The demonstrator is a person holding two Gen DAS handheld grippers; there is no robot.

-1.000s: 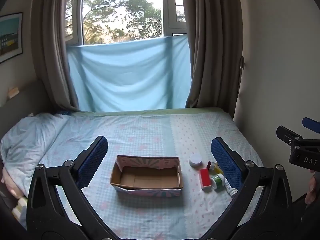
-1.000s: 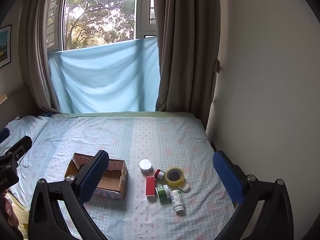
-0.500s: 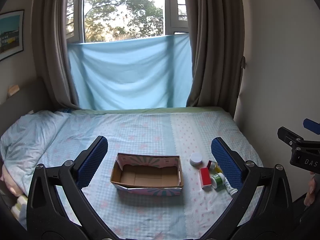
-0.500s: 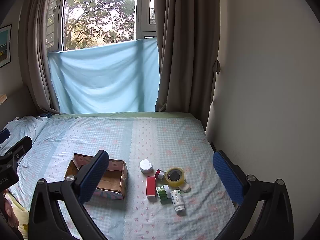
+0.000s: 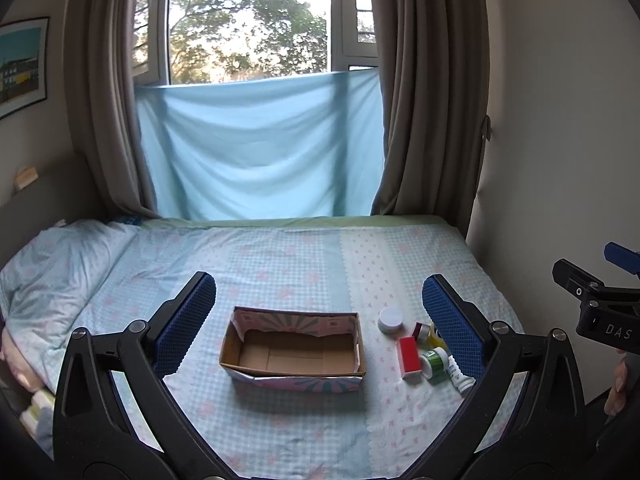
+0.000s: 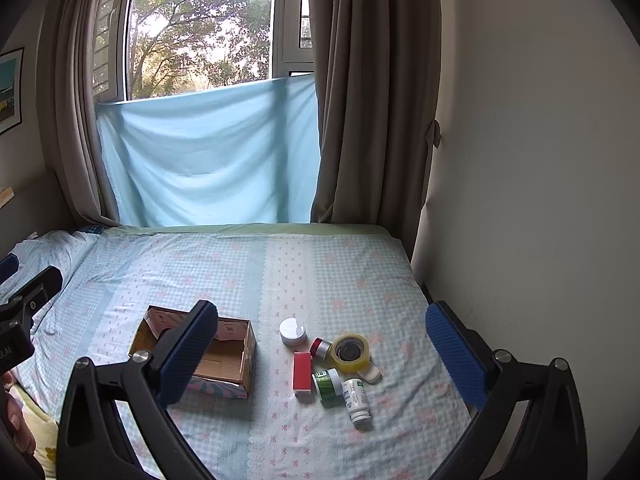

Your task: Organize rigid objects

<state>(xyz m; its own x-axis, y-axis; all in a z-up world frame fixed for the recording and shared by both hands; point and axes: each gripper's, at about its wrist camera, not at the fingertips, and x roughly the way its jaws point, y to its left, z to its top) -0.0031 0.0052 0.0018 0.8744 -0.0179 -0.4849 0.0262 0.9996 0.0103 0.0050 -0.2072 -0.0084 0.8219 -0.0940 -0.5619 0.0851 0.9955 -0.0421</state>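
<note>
Left wrist view: the left gripper (image 5: 319, 322) hangs above a bed (image 5: 280, 256) with its blue-padded jaws spread wide and nothing between them. Framed between the fingers, an open cardboard box (image 5: 293, 347) sits on the checked sheet, its inside bare. To the right of the box lies a cluster of small items: a white round jar (image 5: 391, 319), a red box (image 5: 409, 358), a green-lidded jar (image 5: 434, 362) and a white bottle (image 5: 457, 374), partly hidden by the right finger. At the far right edge, part of the right gripper (image 5: 600, 308) shows beside the bed.

Right wrist view: the right gripper (image 6: 322, 354) also has its jaws wide apart, holding nothing. The same cluster lies between its fingers, well clear of both pads. A roll of yellowish tape (image 6: 351, 352) touches a small red-capped jar (image 6: 320, 347). The white bottle lies on its side, just beside the green-lidded jar. The cardboard box sits to the left, partly behind the left finger. Curtains (image 6: 372, 100) and a blue cloth (image 6: 208, 156) cover the window beyond the bed.
</note>
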